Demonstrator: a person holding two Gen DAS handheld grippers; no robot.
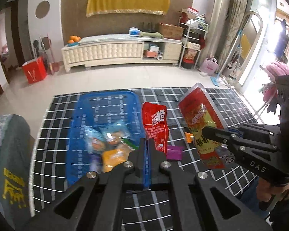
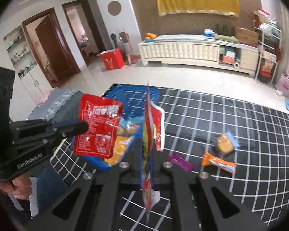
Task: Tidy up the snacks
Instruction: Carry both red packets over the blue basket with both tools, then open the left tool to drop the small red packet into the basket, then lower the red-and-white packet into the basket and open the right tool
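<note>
My left gripper [image 1: 147, 142] is shut on the lower edge of a flat red snack packet [image 1: 154, 124], held upright just right of the blue basket [image 1: 106, 92]. The right wrist view shows that packet [image 2: 98, 125] hanging from the left gripper [image 2: 84, 128] in front of the basket [image 2: 113, 94]. My right gripper [image 2: 148, 144] is shut on a larger red-and-yellow snack bag [image 2: 148, 119], seen edge-on. The left wrist view shows this bag [image 1: 198, 115] tilted above the table, clamped by the right gripper [image 1: 207, 132]. Several wrapped snacks lie in the basket.
The table has a black cloth with a white grid [image 2: 240, 125]. Loose on it are a purple packet [image 2: 181, 161], an orange packet [image 2: 218, 162] and a round cake in a blue wrapper [image 2: 224, 143]. A grey cushion [image 1: 9, 144] stands left of the table.
</note>
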